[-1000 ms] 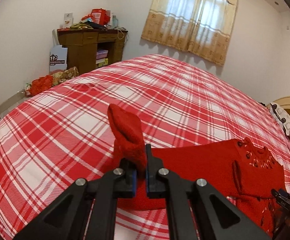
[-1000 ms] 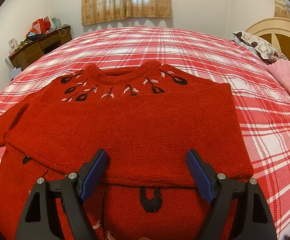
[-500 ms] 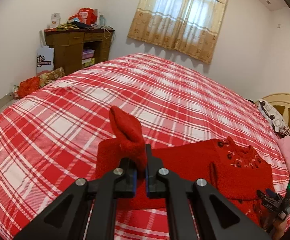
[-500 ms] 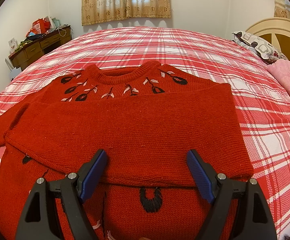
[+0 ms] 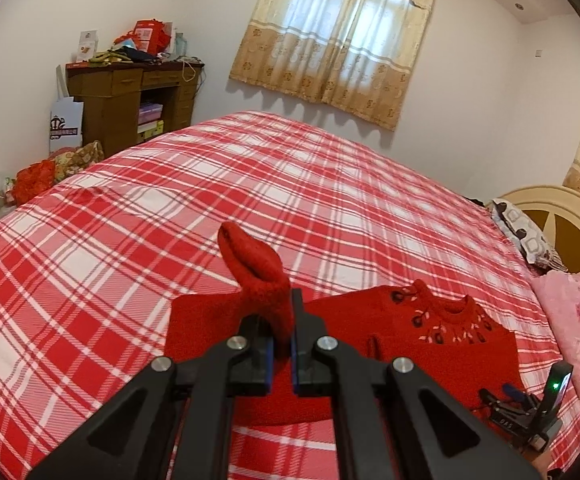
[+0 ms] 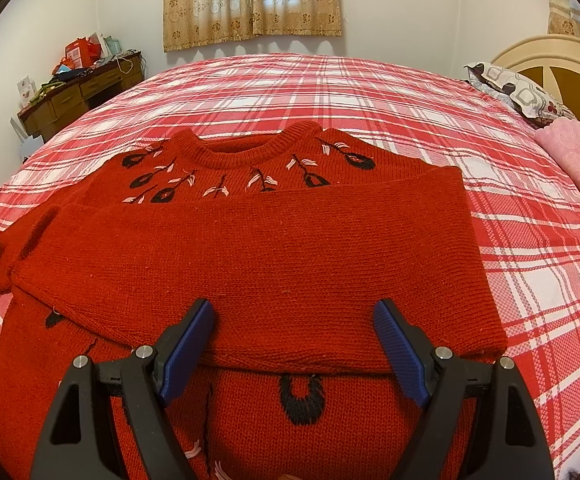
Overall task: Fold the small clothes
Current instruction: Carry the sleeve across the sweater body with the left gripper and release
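On the plaid bed [image 6: 370, 92] lies the red sweater [image 6: 257, 240], its sleeve cuff [image 5: 255, 276] pinched in the left gripper [image 5: 282, 344], while the right gripper [image 6: 294, 344] hovers over the sweater's middle, jaws spread.

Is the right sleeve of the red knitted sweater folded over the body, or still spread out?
Folded. The right sleeve lies flat across the chest of the red knitted sweater, below the collar.

Sweater [image 6: 273, 248] hem cut off by bottom edge
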Tool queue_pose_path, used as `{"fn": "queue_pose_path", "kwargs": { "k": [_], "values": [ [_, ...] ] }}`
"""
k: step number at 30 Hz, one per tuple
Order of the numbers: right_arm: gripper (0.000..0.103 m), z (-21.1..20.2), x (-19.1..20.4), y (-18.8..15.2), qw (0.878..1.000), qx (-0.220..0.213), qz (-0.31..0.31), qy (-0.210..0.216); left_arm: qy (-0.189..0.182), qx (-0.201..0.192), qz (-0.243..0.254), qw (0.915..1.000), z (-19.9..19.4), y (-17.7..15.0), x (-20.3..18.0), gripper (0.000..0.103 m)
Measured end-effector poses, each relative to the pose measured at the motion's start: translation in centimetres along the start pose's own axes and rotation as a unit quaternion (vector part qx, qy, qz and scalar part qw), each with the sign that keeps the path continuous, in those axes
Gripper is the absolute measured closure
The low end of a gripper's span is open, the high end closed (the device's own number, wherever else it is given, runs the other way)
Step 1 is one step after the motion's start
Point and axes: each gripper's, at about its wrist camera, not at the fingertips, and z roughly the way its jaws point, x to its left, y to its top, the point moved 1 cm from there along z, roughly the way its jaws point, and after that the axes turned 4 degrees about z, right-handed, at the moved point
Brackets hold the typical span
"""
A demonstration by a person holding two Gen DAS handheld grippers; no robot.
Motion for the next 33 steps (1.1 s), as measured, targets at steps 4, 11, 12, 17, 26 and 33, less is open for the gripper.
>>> {"fn": "queue_pose_path", "kwargs": {
  "k": [4, 11, 12, 17, 26, 33],
  "values": [
    [0.02, 0.0, 0.1, 0.0, 1.0, 0.0, 0.0, 0.001, -0.012, 0.002, -0.002, 0.9999, 0.3, 0.4, -1.4, 0.097],
    [0.02, 0.0, 0.0, 0.0, 1.0, -0.001, 0.001, 0.003, -0.03, -0.002, 0.014, 0.9994, 0.5, 1.0, -4.4, 0.097],
    [0.02, 0.0, 0.0, 0.0, 1.0, -0.001, 0.001, 0.003, -0.034, -0.003, 0.017, 0.9993, 0.5, 1.1, -5.0, 0.097],
    [0.02, -0.1, 0.0, 0.0, 1.0, -0.002, 0.003, 0.007, -0.043, -0.001, 0.021, 0.9988, 0.7, 1.6, -6.9, 0.097],
    [0.02, -0.1, -0.1, 0.0, 1.0, -0.001, 0.002, 0.006, -0.068, -0.007, 0.033, 0.9971, 0.5, 2.8, -10.2, 0.097],
    [0.019, -1.7, -0.5, 0.6, 1.0, 0.018, 0.0, 0.018, -0.089, -0.013, 0.049, 0.9947, 0.3, 3.8, -13.6, 0.097]
  ]
}}
